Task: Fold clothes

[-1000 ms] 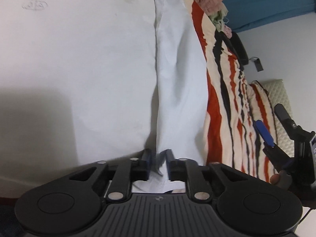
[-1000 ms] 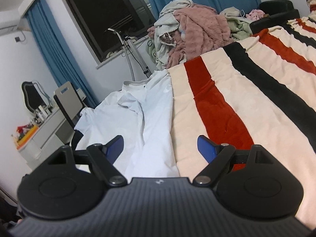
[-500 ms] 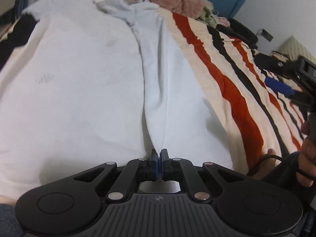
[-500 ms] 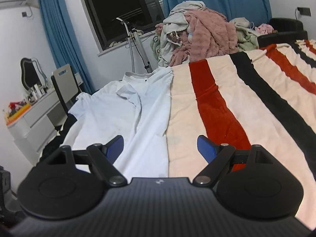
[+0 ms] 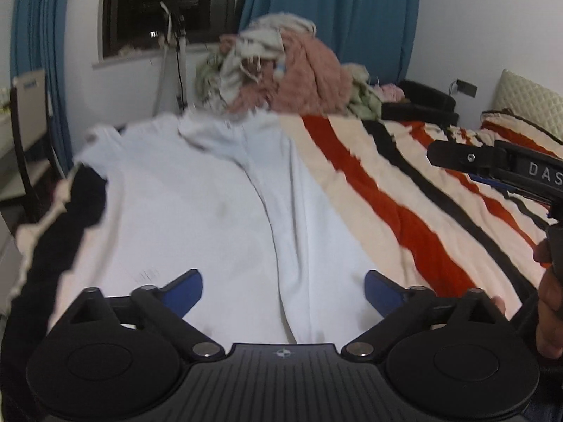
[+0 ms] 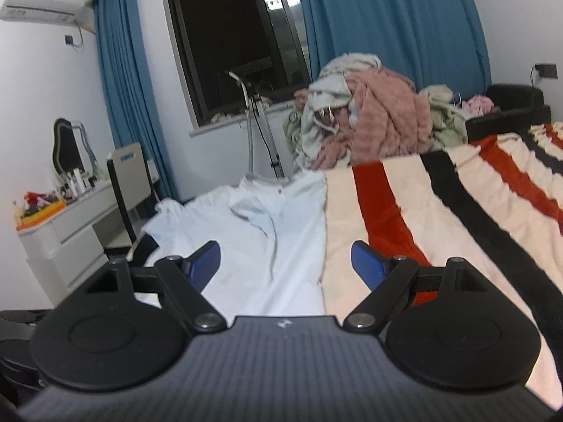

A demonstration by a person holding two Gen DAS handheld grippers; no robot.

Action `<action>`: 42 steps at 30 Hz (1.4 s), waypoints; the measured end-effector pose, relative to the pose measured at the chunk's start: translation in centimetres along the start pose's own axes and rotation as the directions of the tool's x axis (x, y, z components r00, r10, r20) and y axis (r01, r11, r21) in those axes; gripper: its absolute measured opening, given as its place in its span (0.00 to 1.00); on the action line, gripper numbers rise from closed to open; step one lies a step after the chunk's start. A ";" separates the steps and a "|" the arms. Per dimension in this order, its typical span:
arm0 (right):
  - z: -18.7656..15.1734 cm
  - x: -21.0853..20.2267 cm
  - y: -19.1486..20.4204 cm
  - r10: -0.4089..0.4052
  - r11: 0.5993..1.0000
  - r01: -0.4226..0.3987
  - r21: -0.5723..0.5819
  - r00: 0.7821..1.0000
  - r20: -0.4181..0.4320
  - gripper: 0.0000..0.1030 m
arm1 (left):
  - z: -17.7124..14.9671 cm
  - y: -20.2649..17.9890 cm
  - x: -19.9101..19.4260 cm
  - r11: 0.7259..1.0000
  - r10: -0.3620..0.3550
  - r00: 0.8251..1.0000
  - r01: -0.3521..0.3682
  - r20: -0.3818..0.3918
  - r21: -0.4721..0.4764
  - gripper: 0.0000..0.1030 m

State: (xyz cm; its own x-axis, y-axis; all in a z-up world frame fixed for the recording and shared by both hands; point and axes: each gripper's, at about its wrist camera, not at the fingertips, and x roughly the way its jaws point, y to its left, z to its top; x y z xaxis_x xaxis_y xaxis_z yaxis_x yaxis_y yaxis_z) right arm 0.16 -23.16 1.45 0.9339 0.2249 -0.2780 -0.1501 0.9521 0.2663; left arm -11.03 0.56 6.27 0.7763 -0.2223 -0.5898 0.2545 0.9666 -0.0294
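Note:
A white shirt (image 5: 197,218) lies spread on the striped blanket (image 5: 404,218), collar toward the far end, with its right side folded over along a lengthwise crease. My left gripper (image 5: 283,286) hovers open over the shirt's near hem, nothing between its blue pads. In the right wrist view the same white shirt (image 6: 281,232) lies ahead and to the left on the striped blanket (image 6: 457,218). My right gripper (image 6: 285,260) is open and empty above the shirt's right edge. The right gripper's black body (image 5: 499,168) shows at the right of the left wrist view, held by a hand (image 5: 549,295).
A heap of unfolded clothes (image 6: 366,123), pink and pale, sits at the far end of the bed. A white desk (image 6: 67,225) with clutter and a chair (image 6: 130,176) stand left of the bed. A tripod stand (image 6: 260,133) is by the dark window.
My left gripper was shut on the shirt's fold half a second ago; now it has let go, opened wide and lifted back. The right gripper stayed open and rose slightly.

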 end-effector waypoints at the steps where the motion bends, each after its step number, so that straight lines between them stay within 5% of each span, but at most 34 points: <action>1: 0.5 -0.6 0.6 0.000 1.000 0.000 -0.006 1.000 0.013 0.81 | 0.5 -0.1 -0.9 1.000 0.012 1.000 -0.013 0.017 0.009 0.98; 10: 4.9 -4.4 5.3 0.013 1.000 -0.012 -0.016 0.996 0.088 0.81 | 6.1 -0.4 -8.7 0.992 0.121 0.981 -0.123 0.153 0.001 0.99; 15: 7.9 -5.2 7.2 0.020 1.000 -0.021 0.005 0.992 0.123 0.81 | 8.2 -0.8 -11.6 0.981 0.195 0.970 -0.190 0.148 -0.041 1.00; 21: 8.9 -3.0 7.9 0.014 0.999 -0.009 -0.046 0.994 0.112 0.82 | 10.0 -1.2 -10.3 0.968 0.252 0.957 -0.249 0.143 -0.037 1.00; 24: 8.5 -0.9 7.2 0.022 0.999 -0.018 -0.045 0.997 0.075 0.82 | 10.3 0.2 -7.0 0.976 0.217 0.963 -0.207 0.163 -0.072 1.00; 28: 8.3 3.3 6.4 0.017 0.998 -0.014 -0.059 0.998 0.060 0.82 | 11.0 2.6 -3.4 0.972 0.233 0.932 -0.216 0.277 -0.090 1.00; 35: 6.7 16.8 7.8 0.054 0.991 -0.065 -0.114 0.993 -0.103 0.82 | 8.7 8.3 1.5 0.971 0.225 0.953 -0.201 0.205 -0.132 1.00; 42: 1.6 34.2 16.1 0.257 0.948 -0.299 -0.105 0.919 -0.300 0.81 | 6.4 16.4 5.1 0.961 0.233 0.946 -0.189 0.224 -0.203 1.00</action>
State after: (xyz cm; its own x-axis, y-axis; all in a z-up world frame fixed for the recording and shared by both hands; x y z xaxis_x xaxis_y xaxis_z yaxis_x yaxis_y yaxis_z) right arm 30.14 -0.46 -2.33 0.7220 0.5132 -0.4640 -0.4559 0.8574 0.2389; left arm 0.75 14.50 7.95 0.9231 -0.0136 -0.3842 -0.0188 0.9966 -0.0805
